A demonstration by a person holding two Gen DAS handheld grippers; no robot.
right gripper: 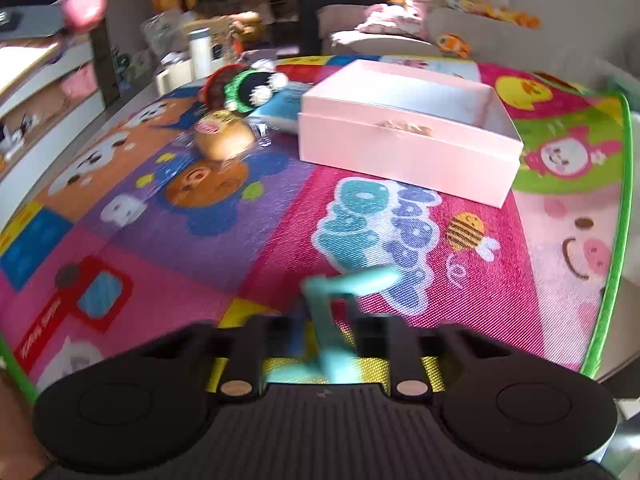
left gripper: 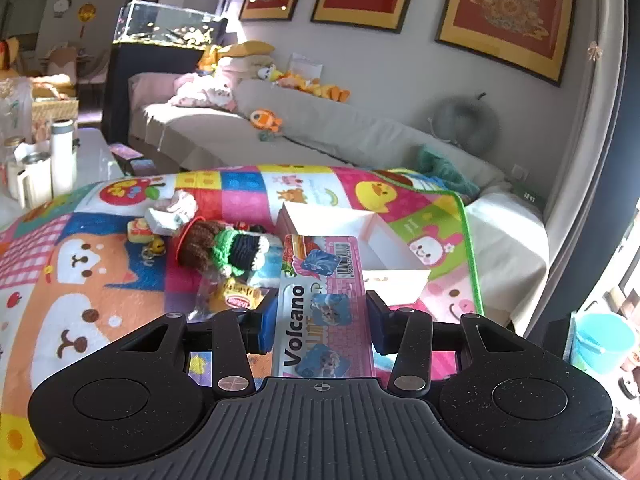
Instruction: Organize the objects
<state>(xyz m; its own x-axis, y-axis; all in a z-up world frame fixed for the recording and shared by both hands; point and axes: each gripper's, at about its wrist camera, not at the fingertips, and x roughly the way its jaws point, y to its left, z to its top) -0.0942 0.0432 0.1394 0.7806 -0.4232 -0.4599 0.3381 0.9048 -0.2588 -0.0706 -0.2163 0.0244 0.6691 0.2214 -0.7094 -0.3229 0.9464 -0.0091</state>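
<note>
Item 1: flat "Volcano" pack (left gripper: 324, 312), pink/white printed card w/ barcode. We read it as light, thin, fairly stiff but bendable; glossy face, so prob. slippery. Left tongs (left gripper: 322, 320) are about half open and clamp its two long edges between the blue pads (left gripper: 267, 326). It juts out over the mat toward the pink box (right gripper: 408, 140). We'd keep the hold on the edges, mid-length.

Item 2: teal plastic piece (right gripper: 332, 316), blurred; looks light and rigid. Right tongs (right gripper: 320, 336) are closed on it near their tips, low over the mat.

Surface: counter under a soft cartoon play mat (right gripper: 200, 240); grippy fabric, we judge. Box is open-topped, on the mat's far right.

Other stock: crochet toy (left gripper: 224, 248), wrapped bun (right gripper: 224, 136).

Room: sofa (left gripper: 320, 128) w/ plush toys, fish tank (left gripper: 168, 24), framed red pictures (left gripper: 508, 16).
</note>
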